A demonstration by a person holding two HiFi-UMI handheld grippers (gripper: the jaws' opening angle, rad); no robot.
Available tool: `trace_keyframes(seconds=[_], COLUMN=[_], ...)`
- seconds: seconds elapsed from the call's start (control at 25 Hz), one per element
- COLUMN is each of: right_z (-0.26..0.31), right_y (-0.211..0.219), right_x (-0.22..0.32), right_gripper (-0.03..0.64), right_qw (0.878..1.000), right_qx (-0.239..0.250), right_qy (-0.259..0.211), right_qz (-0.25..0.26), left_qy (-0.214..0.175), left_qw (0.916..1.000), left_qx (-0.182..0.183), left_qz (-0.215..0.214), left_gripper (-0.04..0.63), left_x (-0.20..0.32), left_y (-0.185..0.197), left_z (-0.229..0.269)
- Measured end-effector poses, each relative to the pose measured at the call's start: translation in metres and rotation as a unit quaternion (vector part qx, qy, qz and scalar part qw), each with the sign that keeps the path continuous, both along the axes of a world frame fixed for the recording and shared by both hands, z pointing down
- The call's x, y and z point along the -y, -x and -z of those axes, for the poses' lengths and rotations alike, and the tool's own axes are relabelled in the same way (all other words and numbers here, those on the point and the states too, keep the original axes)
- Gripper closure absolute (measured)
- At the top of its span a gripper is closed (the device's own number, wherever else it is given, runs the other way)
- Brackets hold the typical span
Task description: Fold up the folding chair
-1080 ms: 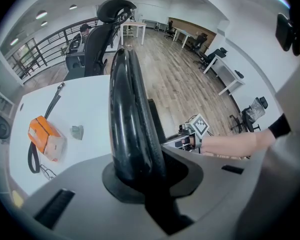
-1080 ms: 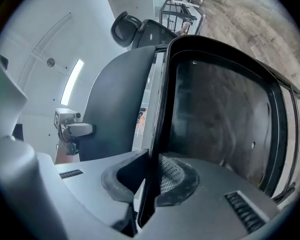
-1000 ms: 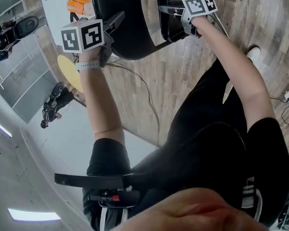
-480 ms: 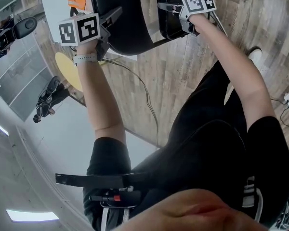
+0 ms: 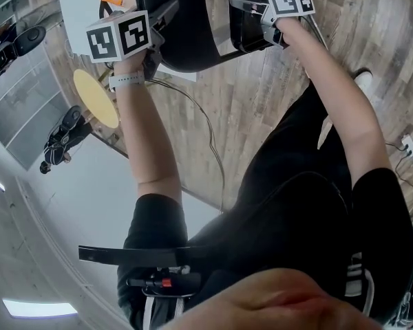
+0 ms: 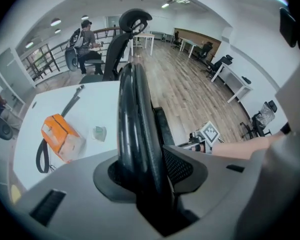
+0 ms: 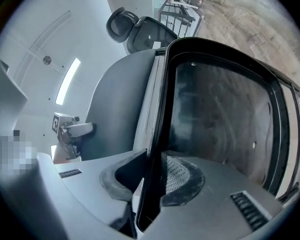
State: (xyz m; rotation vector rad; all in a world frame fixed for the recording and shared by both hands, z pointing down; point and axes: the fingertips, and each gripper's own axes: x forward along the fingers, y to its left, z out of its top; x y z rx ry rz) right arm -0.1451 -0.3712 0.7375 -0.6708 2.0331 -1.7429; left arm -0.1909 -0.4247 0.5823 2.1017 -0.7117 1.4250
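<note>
The black folding chair [image 5: 186,26] stands at the top of the head view. My left gripper [image 5: 164,16] straddles its thick black rim [image 6: 132,114]. The jaws have just been opening; the rim sits between the pads of the left gripper [image 6: 150,179] and is not squeezed. My right gripper [image 5: 244,7] is shut on the thin black frame edge [image 7: 157,134] of the chair's dark panel [image 7: 220,114]. The right gripper [image 7: 150,176] points level. A grey curved chair panel [image 7: 115,99] lies left of that edge.
Beside the chair stands a white table [image 5: 76,5] with an orange package [image 6: 60,136] on it. A cable [image 5: 206,136] runs over the wooden floor. A yellow disc [image 5: 96,98] and office chairs [image 5: 62,139] are at the left. A person [image 6: 87,39] sits far off.
Both grippers and the chair have shifted slightly toward the top of the head view. The left hand slid a little along the chair's rim.
</note>
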Motion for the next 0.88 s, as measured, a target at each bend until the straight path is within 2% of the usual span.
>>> trace_keyframes(seconds=[0.08, 0.16, 0.2, 0.32, 0.44, 0.48, 0.56, 0.72, 0.88], right_z=[-0.003, -0.005, -0.006, -0.004, 0.021, 0.034, 0.07, 0.162, 0.25], right_y=[-0.005, -0.013, -0.02, -0.052, -0.095, -0.106, -0.122, -0.146, -0.149], right_x=[-0.001, -0.005, -0.008, -0.017, -0.03, -0.039, -0.061, -0.097, -0.13], right_gripper=[0.521, 0.428, 0.404, 0.388, 0.388, 0.388, 0.389, 0.39, 0.39], right_qw=[1.0, 0.999, 0.999, 0.996, 0.99, 0.986, 0.976, 0.96, 0.921], right_qx=[-0.018, -0.038, -0.047, -0.077, -0.121, -0.144, -0.185, -0.197, -0.279], right_qy=[-0.006, -0.009, -0.008, -0.003, -0.029, -0.047, -0.093, -0.189, -0.269], right_qz=[-0.004, -0.008, -0.012, -0.037, -0.065, -0.07, -0.071, -0.061, -0.037], left_qy=[-0.053, -0.111, -0.135, -0.204, -0.268, -0.274, -0.264, -0.228, -0.207], left_qw=[0.9982, 0.9925, 0.9893, 0.9758, 0.9562, 0.9519, 0.9494, 0.9507, 0.9402], left_qx=[-0.026, -0.039, -0.042, -0.056, -0.097, -0.117, -0.158, -0.21, -0.267], left_qz=[0.015, 0.03, 0.037, 0.053, 0.069, 0.07, 0.062, 0.012, -0.044], left_gripper=[0.422, 0.378, 0.374, 0.374, 0.374, 0.374, 0.375, 0.376, 0.376], left_x=[0.011, 0.019, 0.02, 0.024, 0.021, 0.014, -0.012, -0.075, -0.14], left_y=[0.002, 0.006, 0.01, 0.017, 0.019, 0.017, 0.01, -0.015, -0.045], left_z=[0.013, 0.034, 0.044, 0.075, 0.113, 0.124, 0.138, 0.134, 0.143])
